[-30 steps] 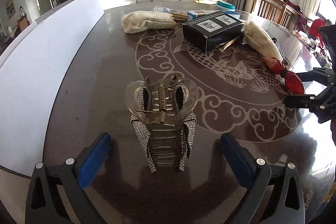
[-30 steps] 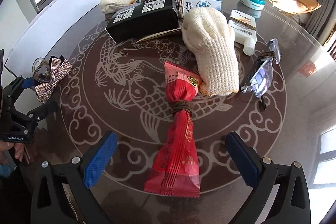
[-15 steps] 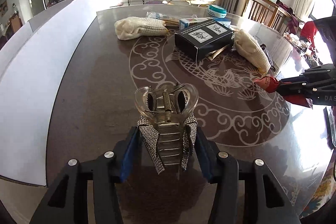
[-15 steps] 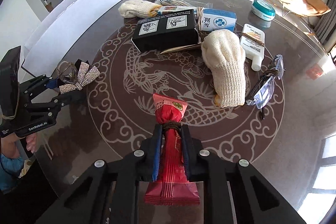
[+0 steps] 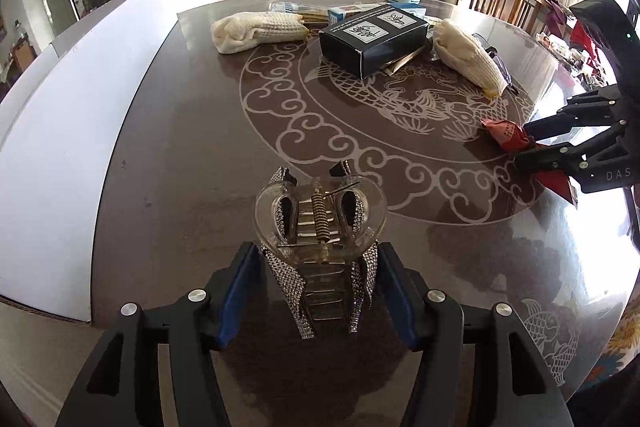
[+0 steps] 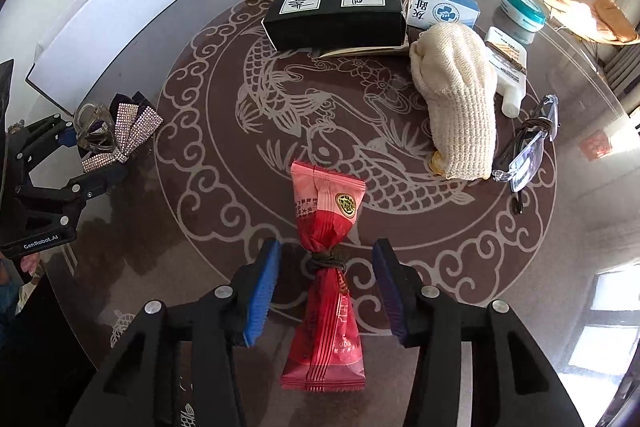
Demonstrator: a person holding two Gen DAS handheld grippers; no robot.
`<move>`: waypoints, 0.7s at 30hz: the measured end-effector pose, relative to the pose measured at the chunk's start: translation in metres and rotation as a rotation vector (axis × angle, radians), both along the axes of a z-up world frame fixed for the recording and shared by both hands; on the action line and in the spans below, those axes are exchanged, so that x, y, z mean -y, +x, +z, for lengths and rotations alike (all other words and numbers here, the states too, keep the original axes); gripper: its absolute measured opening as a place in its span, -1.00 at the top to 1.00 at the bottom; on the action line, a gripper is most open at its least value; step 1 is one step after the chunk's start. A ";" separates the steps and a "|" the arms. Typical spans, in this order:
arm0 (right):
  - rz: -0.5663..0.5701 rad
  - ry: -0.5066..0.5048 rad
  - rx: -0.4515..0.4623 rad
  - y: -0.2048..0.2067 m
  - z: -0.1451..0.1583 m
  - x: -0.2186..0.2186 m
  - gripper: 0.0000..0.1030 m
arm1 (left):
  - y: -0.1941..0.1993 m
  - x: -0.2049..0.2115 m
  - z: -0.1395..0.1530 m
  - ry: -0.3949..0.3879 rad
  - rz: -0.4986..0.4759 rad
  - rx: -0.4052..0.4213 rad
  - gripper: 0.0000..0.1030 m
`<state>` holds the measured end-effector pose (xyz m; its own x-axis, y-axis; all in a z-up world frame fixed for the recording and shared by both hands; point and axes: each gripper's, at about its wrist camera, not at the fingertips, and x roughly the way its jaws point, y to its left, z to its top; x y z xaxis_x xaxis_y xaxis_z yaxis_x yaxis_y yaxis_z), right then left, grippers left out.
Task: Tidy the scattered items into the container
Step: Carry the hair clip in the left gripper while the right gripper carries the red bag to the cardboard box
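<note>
Table [image 6: 192, 39]: dark round top with a pale fish-and-cloud pattern.
Black box [image 6: 336, 13]: far centre, a knitted glove [image 6: 456, 99] to its right.
Red packet [image 6: 326, 259]: near centre, tied at its waist, lying between the right gripper's [image 6: 326, 291] blue pads, which stand clear of it; jaws opening.
Hair clip [image 5: 320, 239]: near left, rhinestone bow, between the left gripper's [image 5: 318, 293] pads with a slight gap; jaws opening.

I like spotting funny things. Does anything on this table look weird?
Yes. The red snack packet has a dark band knotted around its middle, pinching it like a bow. The folded glasses are bound with a similar band.
</note>
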<state>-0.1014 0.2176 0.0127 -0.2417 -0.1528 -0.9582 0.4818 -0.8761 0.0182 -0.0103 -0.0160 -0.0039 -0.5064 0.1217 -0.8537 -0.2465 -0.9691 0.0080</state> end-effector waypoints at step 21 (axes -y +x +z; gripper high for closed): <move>0.053 -0.126 -0.079 -0.006 0.087 0.045 0.60 | 0.029 0.077 0.114 0.198 0.079 -0.247 -0.04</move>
